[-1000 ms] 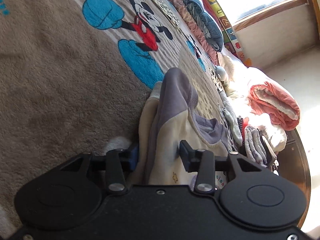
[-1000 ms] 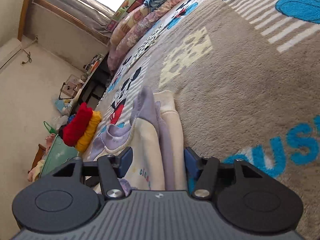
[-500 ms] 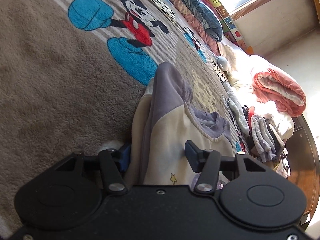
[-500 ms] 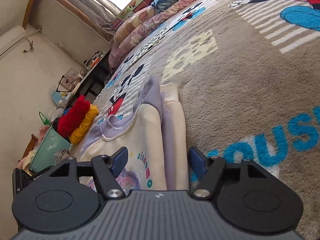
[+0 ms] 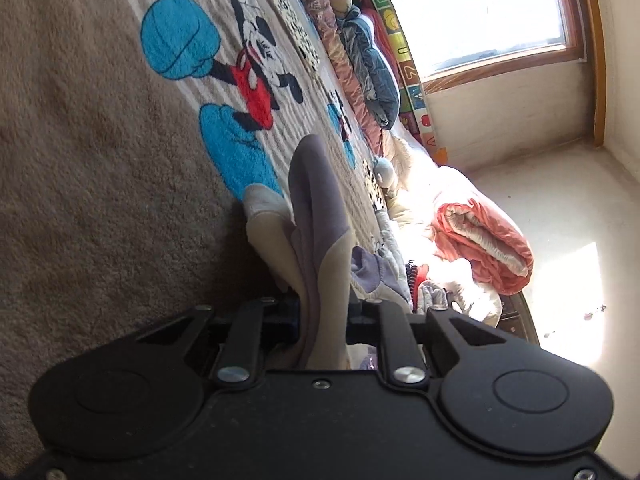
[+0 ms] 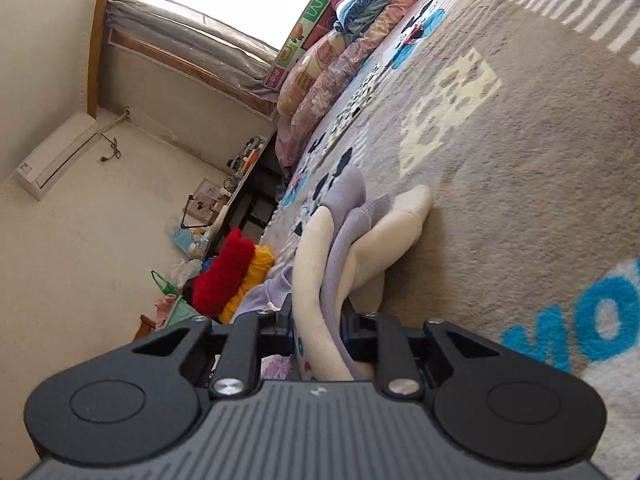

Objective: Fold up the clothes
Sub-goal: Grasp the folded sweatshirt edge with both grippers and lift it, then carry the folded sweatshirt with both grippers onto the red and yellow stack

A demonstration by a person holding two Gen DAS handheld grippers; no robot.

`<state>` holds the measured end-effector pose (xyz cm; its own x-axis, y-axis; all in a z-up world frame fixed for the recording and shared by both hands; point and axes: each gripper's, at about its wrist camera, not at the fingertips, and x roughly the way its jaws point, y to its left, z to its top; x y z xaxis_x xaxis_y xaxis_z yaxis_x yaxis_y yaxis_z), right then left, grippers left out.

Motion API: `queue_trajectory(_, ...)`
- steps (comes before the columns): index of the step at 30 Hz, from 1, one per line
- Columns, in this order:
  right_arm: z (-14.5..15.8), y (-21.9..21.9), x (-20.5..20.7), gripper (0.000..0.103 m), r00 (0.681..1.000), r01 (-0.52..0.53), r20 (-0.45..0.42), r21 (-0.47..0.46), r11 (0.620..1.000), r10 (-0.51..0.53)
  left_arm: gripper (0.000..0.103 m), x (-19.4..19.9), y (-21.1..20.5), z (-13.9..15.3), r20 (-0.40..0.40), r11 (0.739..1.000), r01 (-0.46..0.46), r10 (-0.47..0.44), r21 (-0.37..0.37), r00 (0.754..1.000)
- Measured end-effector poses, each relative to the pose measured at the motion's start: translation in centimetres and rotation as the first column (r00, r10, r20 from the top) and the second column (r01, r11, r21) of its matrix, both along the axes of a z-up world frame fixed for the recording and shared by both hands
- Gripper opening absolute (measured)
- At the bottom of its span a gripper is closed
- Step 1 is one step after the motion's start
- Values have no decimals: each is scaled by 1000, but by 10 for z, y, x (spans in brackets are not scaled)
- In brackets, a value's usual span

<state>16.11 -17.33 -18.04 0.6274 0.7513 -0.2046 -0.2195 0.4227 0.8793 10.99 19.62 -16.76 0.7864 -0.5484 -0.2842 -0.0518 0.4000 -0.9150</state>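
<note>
Bed blanket [image 5: 100, 184]: grey-brown plush with a cartoon mouse print, blue patches and white stripes; it fills most of both views [image 6: 540, 168]. Blue lettering at the lower right in the right wrist view.

Window [image 5: 480, 12] with a wood frame, blown out by daylight. Pale wall below it.

Row of bedding [image 5: 372, 68] stacked along the blanket's far edge, patterned and blue pieces, also in the right view [image 6: 320, 80]. Rolled coral quilt [image 5: 484, 248] off the blanket's edge toward the sunlit floor.

Wall-mounted AC unit [image 6: 56, 156] at left in the right view. Dark desk [image 6: 248, 200] with clutter on top, against the wall.

Red and yellow folded items [image 6: 236, 272] sit beside the sweatshirt, away from the blanket's centre.

Sweatshirt [image 5: 316, 248]: cream body, lavender sleeves and collar, bunched into a narrow fold, lying on the blanket and running away from both cameras [image 6: 328, 264]. Some print is visible near the right jaws; it's too small to read.

Left gripper [image 5: 322, 312]: jaws clenched on the sweatshirt fold, fabric pinched between the pads.

Right gripper [image 6: 318, 328]: jaws clenched on the sweatshirt too, cream and lavender layers squeezed between them.
</note>
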Motion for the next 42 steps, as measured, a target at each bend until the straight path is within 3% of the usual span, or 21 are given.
queue_trajectory(6, 45, 56, 52, 21, 990, -130, 56, 72, 989, 127, 16, -4, 56, 36, 83, 984, -157, 164, -84, 983)
queue_trajectory(12, 93, 140, 121, 21, 952, -292, 123, 85, 953, 281, 16, 2, 119, 79, 166, 945, -313, 325, -95, 931)
queue_trajectory(20, 141, 252, 210, 21, 887, -443, 189, 92, 892, 421, 16, 36, 197, 114, 255, 897, -437, 438, -65, 862)
queue_trajectory(25, 152, 303, 257, 21, 863, -481, 222, 91, 872, 453, 16, 62, 238, 132, 317, 872, -487, 478, -57, 819)
queue_trajectory(31, 161, 358, 313, 21, 825, -543, 291, 171, 822, 484, 16, 87, 281, 138, 407, 846, -527, 509, -76, 759)
queue_trajectory(33, 157, 376, 330, 22, 824, -548, 291, 189, 815, 487, 16, 98, 295, 124, 371, 837, -535, 537, -119, 758)
queue_trajectory(34, 149, 385, 338, 22, 832, -540, 267, 181, 822, 487, 16, 106, 302, 110, 312, 826, -551, 559, -120, 768)
queue_trajectory(37, 89, 408, 359, 31, 897, -442, 16, 93, 892, 442, 21, 134, 317, 51, 31, 791, -612, 612, -29, 790)
queue_trajectory(38, 64, 412, 363, 30, 916, -391, -82, 39, 919, 393, 22, 136, 321, 34, 6, 788, -613, 614, -55, 789)
queue_trajectory(39, 47, 413, 362, 26, 924, -366, -107, 41, 930, 368, 23, 134, 324, 20, 26, 786, -607, 613, -116, 790)
queue_trajectory(42, 37, 406, 354, 31, 930, -351, -64, 140, 926, 363, 23, 130, 320, 27, 74, 792, -608, 610, -55, 789)
